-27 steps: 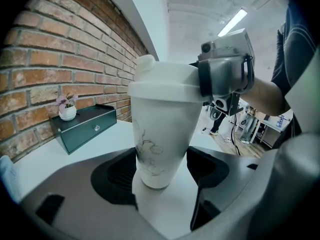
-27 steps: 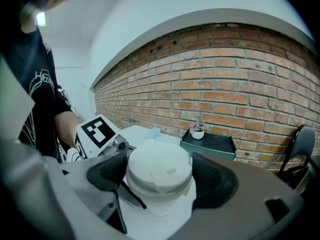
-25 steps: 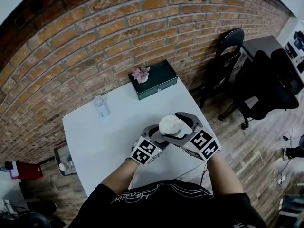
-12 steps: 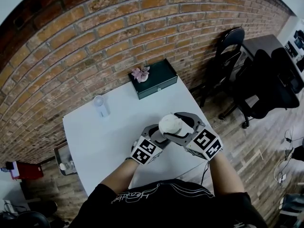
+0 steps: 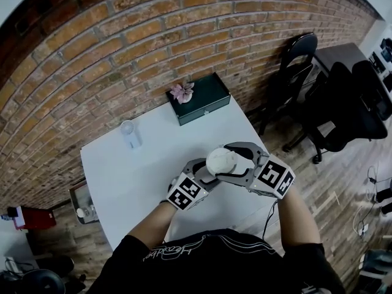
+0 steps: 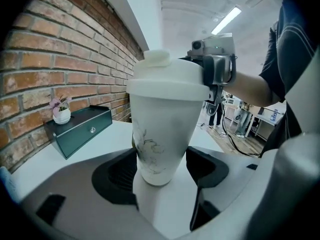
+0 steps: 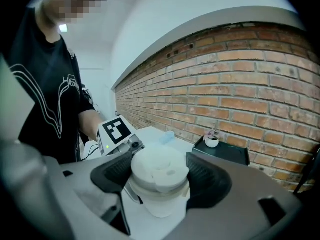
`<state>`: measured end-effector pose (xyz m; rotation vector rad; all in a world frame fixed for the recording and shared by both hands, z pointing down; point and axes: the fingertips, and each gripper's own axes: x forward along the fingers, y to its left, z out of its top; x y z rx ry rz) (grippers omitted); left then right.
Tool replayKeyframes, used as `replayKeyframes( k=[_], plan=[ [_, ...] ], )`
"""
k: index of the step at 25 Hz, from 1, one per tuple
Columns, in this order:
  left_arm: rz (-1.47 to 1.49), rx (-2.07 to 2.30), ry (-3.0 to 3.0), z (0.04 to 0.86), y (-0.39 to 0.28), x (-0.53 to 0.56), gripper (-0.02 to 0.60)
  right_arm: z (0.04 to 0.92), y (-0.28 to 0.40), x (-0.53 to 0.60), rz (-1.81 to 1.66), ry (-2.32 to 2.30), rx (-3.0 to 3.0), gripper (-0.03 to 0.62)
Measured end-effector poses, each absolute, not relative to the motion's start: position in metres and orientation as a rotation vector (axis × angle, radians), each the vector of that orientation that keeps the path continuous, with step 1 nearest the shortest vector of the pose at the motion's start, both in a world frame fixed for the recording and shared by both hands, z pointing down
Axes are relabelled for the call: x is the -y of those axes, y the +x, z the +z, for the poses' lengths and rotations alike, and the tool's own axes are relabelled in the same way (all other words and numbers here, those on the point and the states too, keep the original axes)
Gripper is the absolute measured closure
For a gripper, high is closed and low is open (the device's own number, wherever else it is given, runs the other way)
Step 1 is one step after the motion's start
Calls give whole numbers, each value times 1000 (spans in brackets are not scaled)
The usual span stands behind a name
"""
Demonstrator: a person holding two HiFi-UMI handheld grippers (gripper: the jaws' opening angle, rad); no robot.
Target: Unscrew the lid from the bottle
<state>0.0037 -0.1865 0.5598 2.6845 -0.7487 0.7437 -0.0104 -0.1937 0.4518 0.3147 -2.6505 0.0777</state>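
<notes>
Left gripper view: my left gripper [image 6: 161, 181] fingers [image 6: 116, 176] clench the white plastic bottle [image 6: 165, 129], likely light and slippery; right gripper [image 7: 159, 179] fingers [image 7: 114, 171] grasp its twelve-o'clock white domed lid [image 7: 159, 165].

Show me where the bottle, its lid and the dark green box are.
bottle [image 6: 165, 134], left gripper view, on its white side wall.
lid [image 7: 156, 165], right gripper view, on its top.
dark green box [image 5: 208, 97], head view, on its top face.
</notes>
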Motion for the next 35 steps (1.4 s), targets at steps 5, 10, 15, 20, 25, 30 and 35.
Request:
replayKeyframes(
  k=[5,10,15,20,25,30,35],
  plan=[
    [721,696,2670,561,-1,186,256,419,-10,189,84,244,2778,260],
    [728,689,2685,559,1,184,255,417,1,195,110,300,2774,260],
    [753,717,2690,561,6,184,255,410,7,197,194,395,2832,258],
    [740,739,2678,561,6,186,255,395,14,198,217,493,2862,258],
    [711,785,2672,547,-2,183,255,375,20,197,219,573,2874,258],
    [678,860,2654,529,-31,174,255,345,22,195,164,684,2911,258],
    [533,977,2628,491,-61,159,262,306,23,180,69,762,2936,258]
  ],
)
